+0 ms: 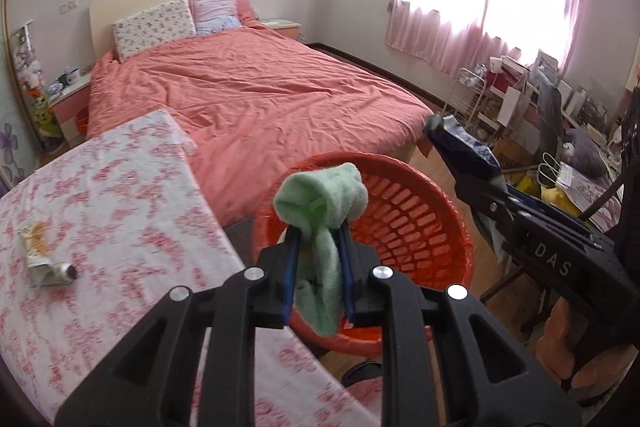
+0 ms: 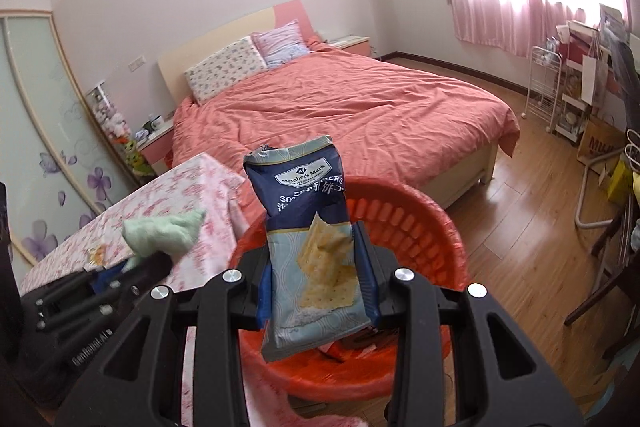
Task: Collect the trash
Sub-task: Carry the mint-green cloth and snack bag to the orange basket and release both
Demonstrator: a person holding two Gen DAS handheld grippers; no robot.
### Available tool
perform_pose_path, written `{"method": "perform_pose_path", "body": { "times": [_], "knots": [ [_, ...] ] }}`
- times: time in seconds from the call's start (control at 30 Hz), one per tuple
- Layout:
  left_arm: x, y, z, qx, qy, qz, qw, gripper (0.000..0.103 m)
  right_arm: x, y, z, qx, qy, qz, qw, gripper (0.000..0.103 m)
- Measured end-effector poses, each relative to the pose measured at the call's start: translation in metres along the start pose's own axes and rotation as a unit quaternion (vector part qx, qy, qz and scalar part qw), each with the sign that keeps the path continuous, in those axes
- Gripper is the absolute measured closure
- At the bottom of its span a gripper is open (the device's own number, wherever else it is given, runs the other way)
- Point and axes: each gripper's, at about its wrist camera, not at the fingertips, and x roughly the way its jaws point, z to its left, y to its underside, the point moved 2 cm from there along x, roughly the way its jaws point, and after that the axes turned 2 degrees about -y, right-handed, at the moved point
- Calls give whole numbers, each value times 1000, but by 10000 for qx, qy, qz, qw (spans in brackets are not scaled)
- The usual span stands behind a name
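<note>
My left gripper is shut on a light green cloth and holds it over the near rim of the orange basket. My right gripper is shut on a blue and white cracker wrapper, upright above the same orange basket. The right gripper also shows in the left wrist view, to the right of the basket. The green cloth shows in the right wrist view at the left. A squeezed tube lies on the floral tablecloth.
A bed with a coral cover stands behind the basket. A white rack and cluttered shelves line the right wall under the pink curtains. A dark chair stands at the right on the wood floor.
</note>
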Motion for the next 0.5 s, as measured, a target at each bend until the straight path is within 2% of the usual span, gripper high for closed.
{"method": "perform_pose_path", "body": {
  "times": [0.1, 0.17, 0.27, 0.5],
  "knots": [
    [25, -2, -9, 24, 53, 131, 9999, 79, 13, -3, -12, 125, 7, 36, 9999, 65],
    [40, -1, -10, 16, 32, 222, 9997, 67, 23, -3, -19, 177, 25, 72, 9998, 61],
    [56, 4, -7, 15, -168, 308, 9994, 53, 39, -1, -25, 179, 90, 195, 9996, 42],
    [61, 17, 27, -135, -550, 418, 9975, 47, 53, 13, -35, 258, 129, 502, 9983, 38]
  ]
}}
